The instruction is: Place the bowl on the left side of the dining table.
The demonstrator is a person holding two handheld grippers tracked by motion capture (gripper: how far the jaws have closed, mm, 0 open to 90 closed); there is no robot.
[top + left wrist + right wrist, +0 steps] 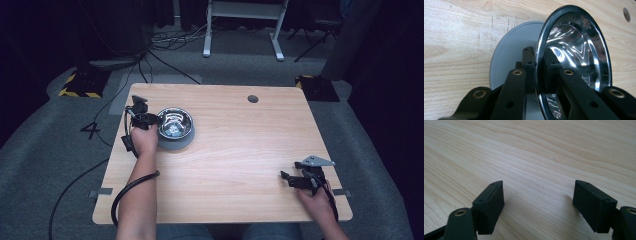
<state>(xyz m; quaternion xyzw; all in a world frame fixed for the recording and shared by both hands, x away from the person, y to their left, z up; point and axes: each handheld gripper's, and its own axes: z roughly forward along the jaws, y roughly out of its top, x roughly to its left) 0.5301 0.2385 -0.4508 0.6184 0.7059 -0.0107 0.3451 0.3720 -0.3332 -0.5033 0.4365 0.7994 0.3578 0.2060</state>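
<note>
Wooden table (235, 150), grey carpet (45, 165), white desk frame (245, 25)

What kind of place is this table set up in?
Probably a lab or recording studio, not a kitchen: a wooden table on grey carpet, dark curtains around it, cables across the floor, hazard-striped bases.

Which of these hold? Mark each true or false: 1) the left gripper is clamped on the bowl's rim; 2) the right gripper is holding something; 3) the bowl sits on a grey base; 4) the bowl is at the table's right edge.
1) True: the left gripper has its jaws shut on the rim of the steel bowl, one inside, one outside.
2) False: the right gripper is open over bare wooden table, with nothing between its jaws.
3) True: a grey base lies under the bowl.
4) False: the bowl is toward the table's left side.
</note>
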